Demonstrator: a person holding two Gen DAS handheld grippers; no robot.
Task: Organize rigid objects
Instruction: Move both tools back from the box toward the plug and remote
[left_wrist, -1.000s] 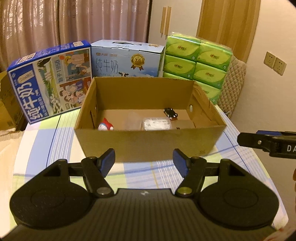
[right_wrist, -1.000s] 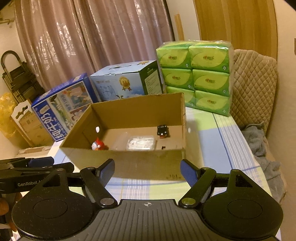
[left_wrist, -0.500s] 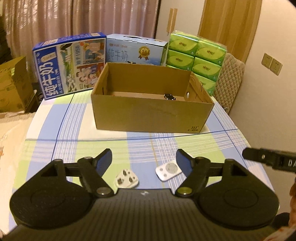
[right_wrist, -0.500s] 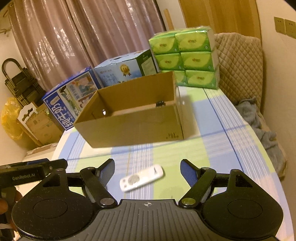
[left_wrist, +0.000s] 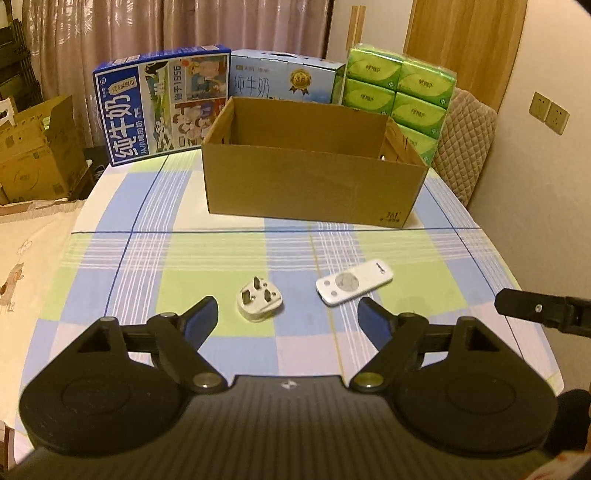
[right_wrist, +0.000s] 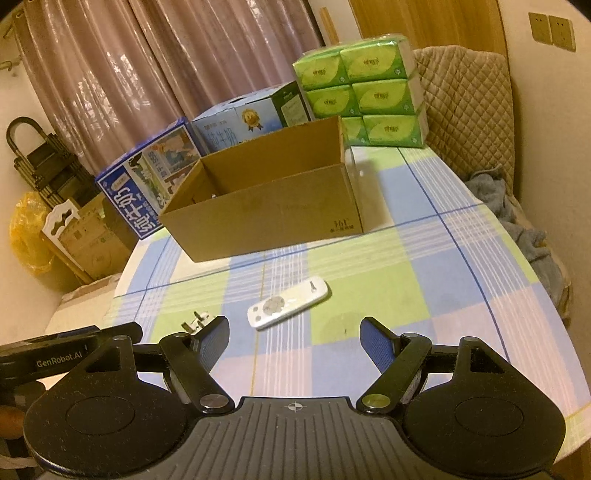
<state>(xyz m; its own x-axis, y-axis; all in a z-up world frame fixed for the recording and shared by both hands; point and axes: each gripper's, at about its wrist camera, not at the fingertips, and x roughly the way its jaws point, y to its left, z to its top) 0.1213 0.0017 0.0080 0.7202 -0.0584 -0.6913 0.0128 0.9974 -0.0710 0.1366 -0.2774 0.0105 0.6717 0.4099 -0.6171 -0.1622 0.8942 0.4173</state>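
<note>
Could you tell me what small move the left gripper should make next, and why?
Probably ease the left gripper forward and down over the white plug adapter. Its jaws have just been opening, with nothing between them, and the adapter lies loose on the checked tablecloth just ahead of them. The white remote sits nearer the open right gripper, and the cardboard box waits behind.

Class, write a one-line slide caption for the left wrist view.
Open left gripper faces a white plug and remote before a cardboard box.

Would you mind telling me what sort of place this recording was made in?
Probably a room in a home: a table under a checked tablecloth, long curtains behind it, and household stock such as tissue packs and milk cartons.
</note>
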